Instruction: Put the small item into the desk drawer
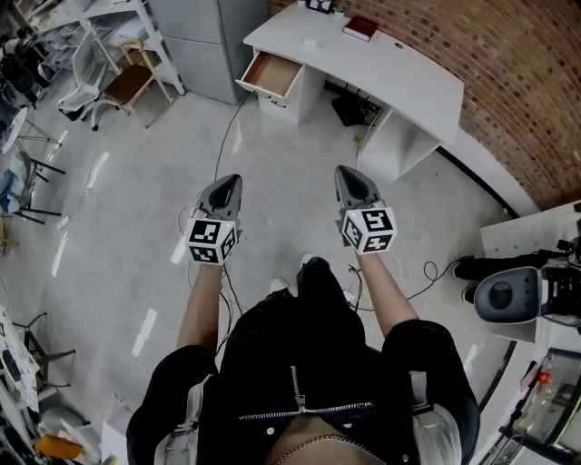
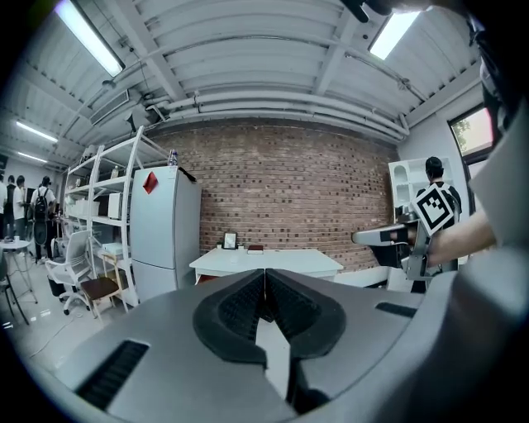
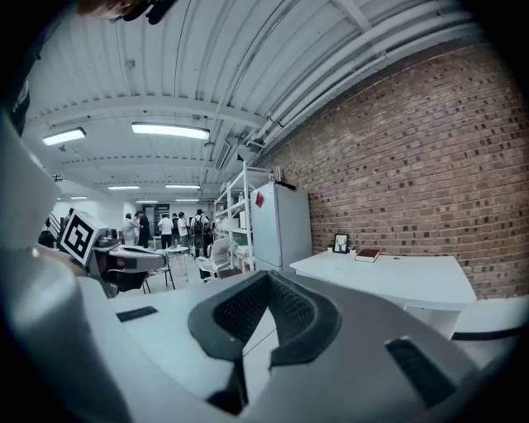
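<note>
The white desk (image 1: 399, 77) stands far ahead against the brick wall, and its wooden drawer (image 1: 270, 74) is pulled open at the left end. A small pale item (image 1: 311, 42) lies on the desktop; it is too small to make out. I hold both grippers in the air over the floor, well short of the desk. My left gripper (image 1: 227, 182) is shut with nothing in it, jaws meeting (image 2: 264, 277). My right gripper (image 1: 349, 174) is shut and empty too (image 3: 266, 277). The desk (image 2: 264, 263) shows beyond the left jaws and at the right (image 3: 388, 277) of the right gripper view.
A red book (image 1: 360, 27) and a small picture frame (image 3: 341, 243) sit on the desk. A grey fridge (image 2: 164, 231) and shelving stand left of it. Chairs (image 1: 86, 82) are at the far left, cables (image 1: 227, 136) run over the floor, and a machine (image 1: 508, 295) sits at the right.
</note>
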### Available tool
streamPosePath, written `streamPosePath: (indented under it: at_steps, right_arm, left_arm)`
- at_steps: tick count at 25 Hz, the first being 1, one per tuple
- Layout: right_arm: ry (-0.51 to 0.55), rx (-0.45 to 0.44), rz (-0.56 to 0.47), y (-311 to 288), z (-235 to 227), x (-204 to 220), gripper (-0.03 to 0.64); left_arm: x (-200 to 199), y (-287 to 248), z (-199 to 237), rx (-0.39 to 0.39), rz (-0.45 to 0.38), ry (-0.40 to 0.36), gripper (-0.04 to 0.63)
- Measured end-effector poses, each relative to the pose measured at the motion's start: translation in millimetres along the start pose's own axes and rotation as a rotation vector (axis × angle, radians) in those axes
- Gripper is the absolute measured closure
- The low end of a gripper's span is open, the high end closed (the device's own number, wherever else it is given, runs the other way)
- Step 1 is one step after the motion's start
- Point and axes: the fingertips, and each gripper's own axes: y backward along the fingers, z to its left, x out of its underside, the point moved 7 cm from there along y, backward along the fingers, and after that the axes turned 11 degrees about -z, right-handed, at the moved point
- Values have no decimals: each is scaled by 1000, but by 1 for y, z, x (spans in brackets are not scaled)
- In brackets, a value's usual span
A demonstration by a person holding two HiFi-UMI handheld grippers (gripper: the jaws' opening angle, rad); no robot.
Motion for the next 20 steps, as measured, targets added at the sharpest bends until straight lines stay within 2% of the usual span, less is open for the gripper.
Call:
streamPosePath:
  at_steps: [9,14,20]
  right_arm:
    - [-23,-8,-1,-94,-49,18,611]
    - [-53,-12,10,-179,-103,25,611]
    - [-52,-57,18,-291,-185,15,611]
  left_arm:
    - [16,-89,49,-6,29,-9,574]
    - [17,-169,85,-27,53,-18,574]
    - [9,-285,120,-83,57,-12,574]
